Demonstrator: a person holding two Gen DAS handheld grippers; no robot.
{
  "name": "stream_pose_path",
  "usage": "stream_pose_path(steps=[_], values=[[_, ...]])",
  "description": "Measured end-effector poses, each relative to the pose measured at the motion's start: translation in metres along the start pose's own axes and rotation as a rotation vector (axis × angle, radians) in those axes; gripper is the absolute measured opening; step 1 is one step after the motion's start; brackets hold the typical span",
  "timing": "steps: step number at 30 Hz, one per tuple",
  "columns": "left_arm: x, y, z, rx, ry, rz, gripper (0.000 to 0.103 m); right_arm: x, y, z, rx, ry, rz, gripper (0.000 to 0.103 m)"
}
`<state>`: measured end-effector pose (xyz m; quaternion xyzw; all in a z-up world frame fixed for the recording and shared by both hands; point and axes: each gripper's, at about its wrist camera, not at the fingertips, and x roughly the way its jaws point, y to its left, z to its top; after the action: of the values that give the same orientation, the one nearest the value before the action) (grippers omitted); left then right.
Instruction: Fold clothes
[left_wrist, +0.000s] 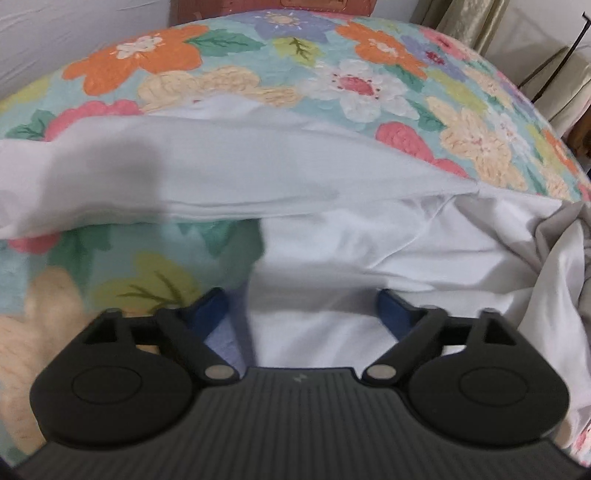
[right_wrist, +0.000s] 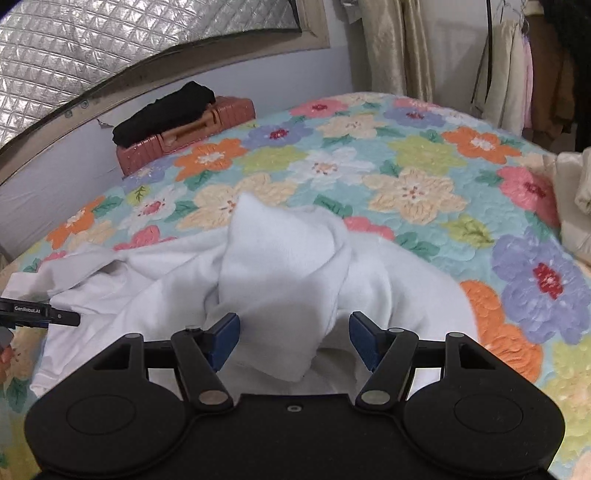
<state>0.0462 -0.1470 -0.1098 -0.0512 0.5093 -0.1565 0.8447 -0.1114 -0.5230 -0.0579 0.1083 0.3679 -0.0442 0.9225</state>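
A white garment (left_wrist: 332, 236) lies crumpled on the flowered bedspread (left_wrist: 258, 66). In the left wrist view my left gripper (left_wrist: 301, 310) stands open over the garment's near edge, blue pads wide apart, with white cloth between and under them; one part of the cloth is raised as a band across the view. In the right wrist view my right gripper (right_wrist: 293, 336) stands open with a bunched fold of the same garment (right_wrist: 284, 266) rising between its blue pads. The tip of the left gripper (right_wrist: 40, 317) shows at the left edge.
A pink suitcase (right_wrist: 225, 114) with a black folded item (right_wrist: 166, 110) on it lies at the far side of the bed by the wall. Cream cloth (right_wrist: 572, 192) is piled at the right. Curtains (right_wrist: 399, 48) and hanging clothes (right_wrist: 517, 74) stand behind.
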Motion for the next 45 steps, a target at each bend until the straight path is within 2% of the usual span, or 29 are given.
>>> stream_pose_path(steps=[1, 2, 3, 4, 5, 7, 8, 11, 16, 18, 24, 28, 30, 32, 33, 34, 35, 36, 37, 39, 41, 45], values=[[0.001, -0.001, 0.0, -0.003, -0.012, 0.001, 0.093, 0.004, 0.001, -0.001, -0.002, 0.003, 0.001, 0.07], [0.001, -0.004, 0.0, 0.011, -0.03, 0.009, 0.071, 0.009, 0.002, -0.001, -0.004, 0.006, 0.002, 0.069], [0.001, -0.009, 0.0, 0.038, -0.046, 0.023, 0.055, 0.012, 0.004, -0.001, -0.026, 0.008, -0.011, 0.058], [0.002, -0.018, 0.001, 0.095, -0.056, 0.051, 0.046, 0.015, 0.009, 0.001, -0.076, 0.008, -0.048, 0.047], [0.002, -0.026, 0.001, 0.142, -0.066, 0.07, 0.032, 0.016, 0.014, 0.004, -0.133, 0.007, -0.094, 0.025], [-0.003, -0.038, 0.004, 0.18, -0.085, 0.066, 0.013, 0.013, 0.017, 0.013, -0.189, -0.023, -0.13, 0.014], [-0.006, -0.043, 0.006, 0.2, -0.109, 0.08, 0.011, 0.01, 0.016, 0.018, -0.2, -0.042, -0.138, 0.01], [-0.012, -0.057, 0.013, 0.276, -0.195, 0.141, 0.011, 0.004, 0.013, 0.034, -0.26, -0.066, -0.187, 0.007], [-0.008, -0.058, 0.039, 0.253, -0.206, 0.135, 0.01, -0.007, -0.006, 0.073, -0.286, -0.117, -0.252, 0.005], [-0.01, -0.063, 0.05, 0.289, -0.241, 0.152, 0.01, -0.01, -0.016, 0.089, -0.276, -0.136, -0.264, 0.004], [-0.022, -0.074, 0.106, 0.329, -0.361, 0.217, 0.009, -0.014, -0.035, 0.128, -0.259, -0.19, -0.313, 0.003], [-0.03, -0.085, 0.151, 0.326, -0.443, 0.247, 0.009, -0.015, -0.048, 0.156, -0.23, -0.228, -0.328, 0.003], [-0.036, -0.095, 0.175, 0.312, -0.518, 0.283, 0.009, -0.011, -0.052, 0.168, -0.225, -0.243, -0.346, 0.003], [-0.038, -0.101, 0.19, 0.265, -0.578, 0.279, 0.01, -0.005, -0.055, 0.176, -0.216, -0.267, -0.379, 0.004], [-0.038, -0.104, 0.196, 0.238, -0.607, 0.273, 0.014, -0.001, -0.057, 0.178, -0.212, -0.275, -0.398, 0.005], [-0.035, -0.108, 0.201, 0.218, -0.622, 0.276, 0.021, 0.006, -0.06, 0.179, -0.21, -0.265, -0.42, 0.011], [-0.027, -0.112, 0.203, 0.219, -0.587, 0.295, 0.045, 0.015, -0.065, 0.178, -0.204, -0.237, -0.454, 0.032], [-0.017, -0.114, 0.204, 0.228, -0.508, 0.302, 0.052, 0.024, -0.071, 0.175, -0.185, -0.21, -0.503, 0.051], [-0.009, -0.114, 0.202, 0.232, -0.442, 0.295, 0.052, 0.028, -0.077, 0.169, -0.147, -0.198, -0.532, 0.052], [-0.006, -0.107, 0.184, 0.218, -0.371, 0.215, 0.053, 0.026, -0.09, 0.151, -0.045, -0.189, -0.517, 0.052], [-0.008, -0.098, 0.157, 0.207, -0.311, 0.142, 0.059, 0.017, -0.1, 0.127, 0.071, -0.17, -0.438, 0.052], [-0.018, -0.072, 0.091, 0.126, -0.184, 0.019, 0.059, -0.011, -0.099, 0.072, 0.202, -0.171, -0.28, 0.053]])
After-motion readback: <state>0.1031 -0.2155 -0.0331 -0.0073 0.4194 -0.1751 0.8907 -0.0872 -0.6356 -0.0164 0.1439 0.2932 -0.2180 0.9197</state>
